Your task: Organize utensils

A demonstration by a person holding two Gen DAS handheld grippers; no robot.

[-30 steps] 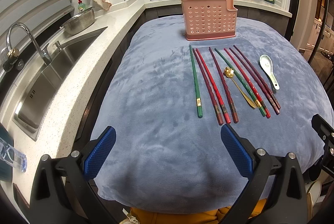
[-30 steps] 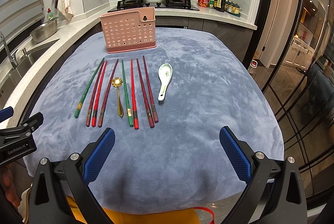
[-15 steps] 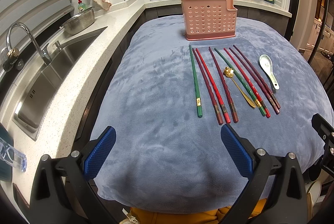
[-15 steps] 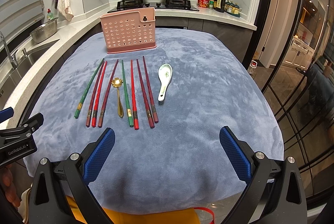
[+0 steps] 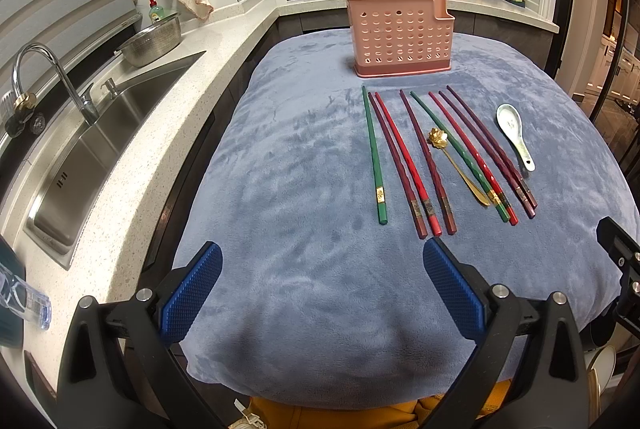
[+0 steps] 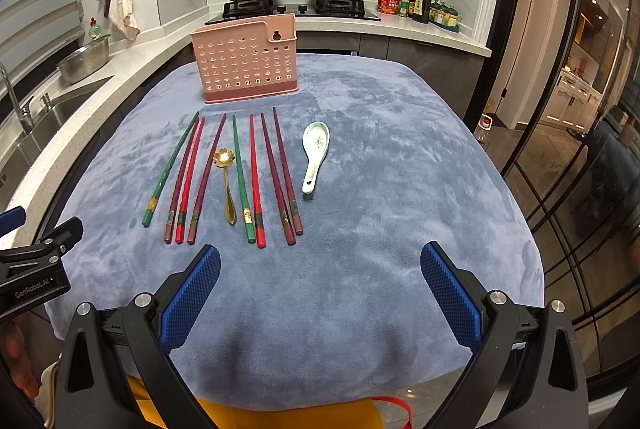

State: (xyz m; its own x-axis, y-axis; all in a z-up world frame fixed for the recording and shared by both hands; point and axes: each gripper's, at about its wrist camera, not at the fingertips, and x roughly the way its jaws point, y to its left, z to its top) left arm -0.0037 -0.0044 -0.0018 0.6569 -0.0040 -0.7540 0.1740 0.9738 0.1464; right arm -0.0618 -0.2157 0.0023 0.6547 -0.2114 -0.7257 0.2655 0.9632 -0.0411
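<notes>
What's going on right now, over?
Left gripper and right gripper open, empty. Chopsticks beside pink perforated plastic holder. Nothing in the way.

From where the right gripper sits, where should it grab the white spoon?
Take the white spoon by its handle, near the end that points toward the right gripper. The handle is narrow and lies flat on the cloth, clear of the chopsticks to its left; the bowl is wide. Come from above, fingers across the handle. The jaws stand open.
</notes>
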